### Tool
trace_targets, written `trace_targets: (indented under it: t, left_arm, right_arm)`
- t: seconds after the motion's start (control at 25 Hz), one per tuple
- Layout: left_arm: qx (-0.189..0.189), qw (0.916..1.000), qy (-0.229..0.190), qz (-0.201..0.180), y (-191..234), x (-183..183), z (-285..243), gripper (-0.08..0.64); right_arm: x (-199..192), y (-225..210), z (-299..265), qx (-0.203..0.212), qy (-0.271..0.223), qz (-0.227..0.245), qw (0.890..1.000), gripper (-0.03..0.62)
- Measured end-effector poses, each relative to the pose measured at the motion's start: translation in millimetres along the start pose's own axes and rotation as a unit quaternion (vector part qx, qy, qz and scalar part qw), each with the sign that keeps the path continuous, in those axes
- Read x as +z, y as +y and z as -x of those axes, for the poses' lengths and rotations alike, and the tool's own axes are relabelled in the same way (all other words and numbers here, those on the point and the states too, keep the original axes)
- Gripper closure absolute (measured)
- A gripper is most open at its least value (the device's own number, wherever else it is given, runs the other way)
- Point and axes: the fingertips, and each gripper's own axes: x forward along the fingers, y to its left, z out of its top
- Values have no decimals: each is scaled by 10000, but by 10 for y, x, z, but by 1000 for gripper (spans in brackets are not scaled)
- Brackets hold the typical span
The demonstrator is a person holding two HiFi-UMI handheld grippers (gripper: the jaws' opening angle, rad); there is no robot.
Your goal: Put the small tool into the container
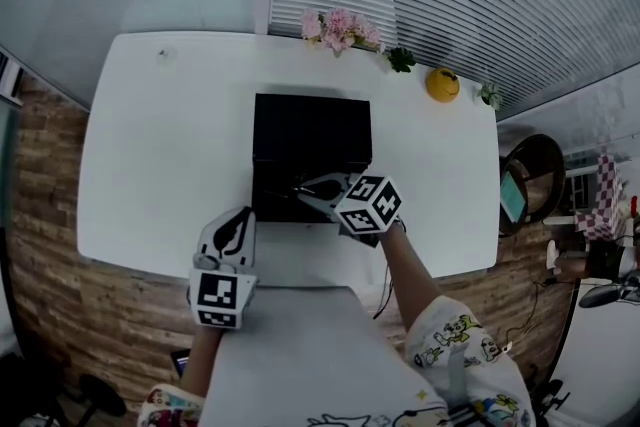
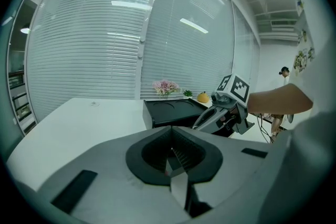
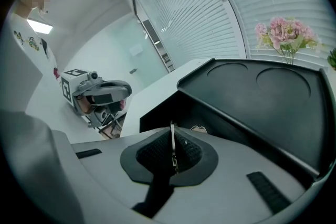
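Head view first: a white table (image 1: 160, 145) carries a black container (image 1: 310, 130) at its middle, with pink flowers (image 1: 338, 28) at the far edge. The right gripper (image 1: 312, 187) reaches over the container's near, open part. A thin dark line pokes from its tip, probably the small tool (image 1: 297, 185), though it is too fine here to be sure. The left gripper (image 1: 238, 215) hangs over the near table, beside the container's left front corner and apart from it. In the left gripper view, the left gripper (image 2: 170, 157) has its pads meeting along a seam with nothing between them, and past them stand the container (image 2: 170, 113) and the right gripper (image 2: 202, 122). In the right gripper view, the right gripper (image 3: 172, 140) is pressed tight on a narrow bright metal strip, the small tool (image 3: 171, 127). The strip sits edge-on between the pads with its end just proud of them, above the dark opening of the container (image 3: 262, 107). The left gripper (image 3: 118, 93) waits off to the left. The tool looks light, stiff, thin and smooth, so it could pivot or slide in the pads. A pinch across its flat faces near mid-length seems soundest, and it is best let go low inside the container.
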Motion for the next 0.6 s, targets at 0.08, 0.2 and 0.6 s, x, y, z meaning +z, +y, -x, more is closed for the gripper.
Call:
trace_targets:
  t: [0.08,0.2,0.6]
  left_arm:
    - [32,10000,-6,9,32,-2,21,554]
    - [59,10000,-21,5,71,-2,40,554]
    - [107,9999,-28,43,93,-42,101,554]
  right_arm:
    - [-1,1,-2,-25,30,9,10000,589]
    - [-4,-13,-7,-89,48,47,9999,589]
    - [-33,-61,-15,-418,42,108,9991,577]
